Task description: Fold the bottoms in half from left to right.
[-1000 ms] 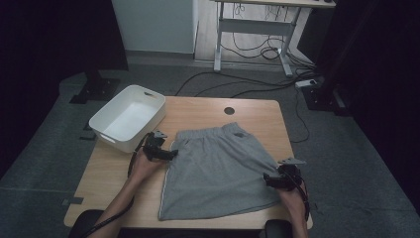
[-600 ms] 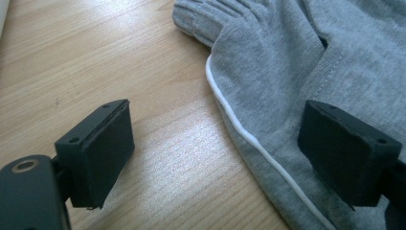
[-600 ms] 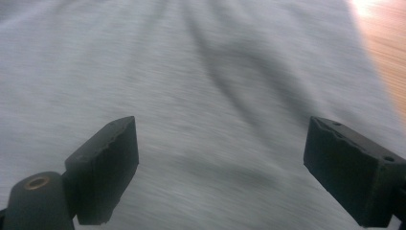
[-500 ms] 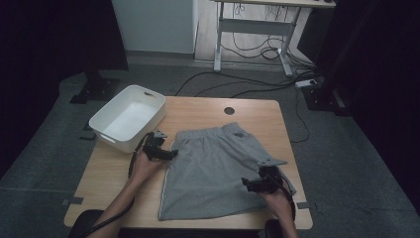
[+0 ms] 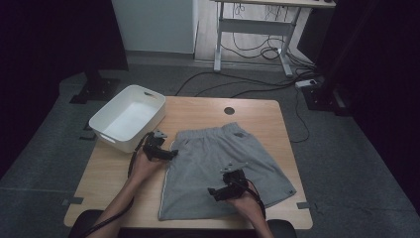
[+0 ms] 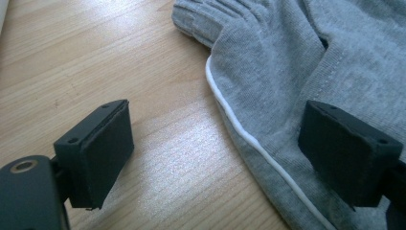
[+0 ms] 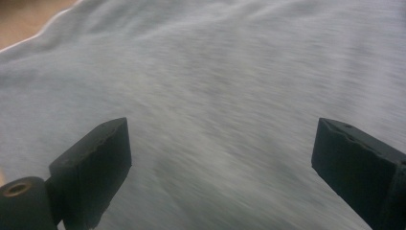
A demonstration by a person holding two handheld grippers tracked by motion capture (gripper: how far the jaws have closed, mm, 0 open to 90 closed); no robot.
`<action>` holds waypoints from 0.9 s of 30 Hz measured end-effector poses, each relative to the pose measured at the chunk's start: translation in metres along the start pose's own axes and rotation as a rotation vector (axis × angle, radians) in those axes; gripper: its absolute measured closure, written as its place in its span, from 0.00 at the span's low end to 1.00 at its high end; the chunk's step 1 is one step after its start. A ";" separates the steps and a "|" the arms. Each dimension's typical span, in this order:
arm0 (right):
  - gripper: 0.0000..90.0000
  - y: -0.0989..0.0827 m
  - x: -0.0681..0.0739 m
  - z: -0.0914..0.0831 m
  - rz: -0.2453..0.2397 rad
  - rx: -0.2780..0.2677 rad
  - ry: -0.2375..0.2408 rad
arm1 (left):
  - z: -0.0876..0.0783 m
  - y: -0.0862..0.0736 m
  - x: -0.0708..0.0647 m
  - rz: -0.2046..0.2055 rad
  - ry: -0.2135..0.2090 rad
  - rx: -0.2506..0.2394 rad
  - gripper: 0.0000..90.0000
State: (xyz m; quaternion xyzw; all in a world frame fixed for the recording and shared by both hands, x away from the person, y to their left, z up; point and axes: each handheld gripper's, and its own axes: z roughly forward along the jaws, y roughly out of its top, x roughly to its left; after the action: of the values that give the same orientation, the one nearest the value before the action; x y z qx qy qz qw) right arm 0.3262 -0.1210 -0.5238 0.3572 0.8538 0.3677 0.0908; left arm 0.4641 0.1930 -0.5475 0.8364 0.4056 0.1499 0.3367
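Item: grey shorts (image 5: pixel 225 168) lie flat on the wooden surface (image 5: pixel 198 111), waistband toward the far edge, legs toward the person.
Long axis: runs from the waistband down to the hems, tilted slightly against the near edge.
Left claw (image 5: pixel 168 154): at the white-piped side seam (image 6: pixel 249 139) just below the waistband corner; jaws stand apart, one over bare wood, one over cloth, the seam between them and nothing pinched.
Right claw (image 5: pixel 213 191): above the middle of the near half of the shorts, pointing toward the left side; jaws wide apart over grey cloth (image 7: pixel 215 105), which is motion-blurred in the right gripper view; nothing between the pads.
Deciding relation: the piped left edge lies to the left of the right claw; the left claw is already at that edge further up, so it is the nearer one there.
Bystander: white tub (image 5: pixel 126 116) at the far left corner, well apart from the shorts.
Change from earlier frames: right claw has travelled from the right leg's outer edge across to mid-garment, and its jaws have just been opening, empty; left claw is unmoved.
Judgement: likely a fold or re-grip along the left edge next.
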 end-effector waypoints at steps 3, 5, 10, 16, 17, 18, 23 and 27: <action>0.07 0.003 0.012 0.009 -0.024 0.012 0.030 | 0.000 0.000 0.000 0.000 0.000 0.000 0.13; 0.07 0.006 0.020 0.015 -0.037 0.018 0.051 | 0.000 0.000 0.000 0.001 0.001 -0.001 0.12; 0.06 0.015 0.041 0.029 -0.076 0.030 0.100 | 0.000 0.000 0.000 0.000 0.000 -0.001 0.12; 0.04 0.025 0.069 0.040 -0.145 0.041 0.158 | 0.000 0.000 0.000 0.002 -0.001 0.000 0.12; 0.04 0.027 0.073 0.042 -0.156 0.043 0.167 | 0.001 0.000 0.000 0.001 0.000 -0.001 0.12; 0.04 0.028 0.078 0.043 -0.167 0.045 0.178 | 0.001 0.001 0.000 0.001 0.000 -0.001 0.12; 0.05 0.033 0.098 0.052 -0.216 0.062 0.215 | 0.001 0.001 0.001 0.002 -0.002 0.000 0.12; 0.08 0.037 0.112 0.057 -0.252 0.068 0.250 | 0.001 0.001 0.001 0.003 -0.002 0.001 0.12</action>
State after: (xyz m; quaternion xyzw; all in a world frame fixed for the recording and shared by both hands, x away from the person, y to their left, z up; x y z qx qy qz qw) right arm 0.2888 0.0048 -0.5269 0.2018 0.9084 0.3657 0.0172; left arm 0.4658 0.1929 -0.5475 0.8373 0.4041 0.1495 0.3364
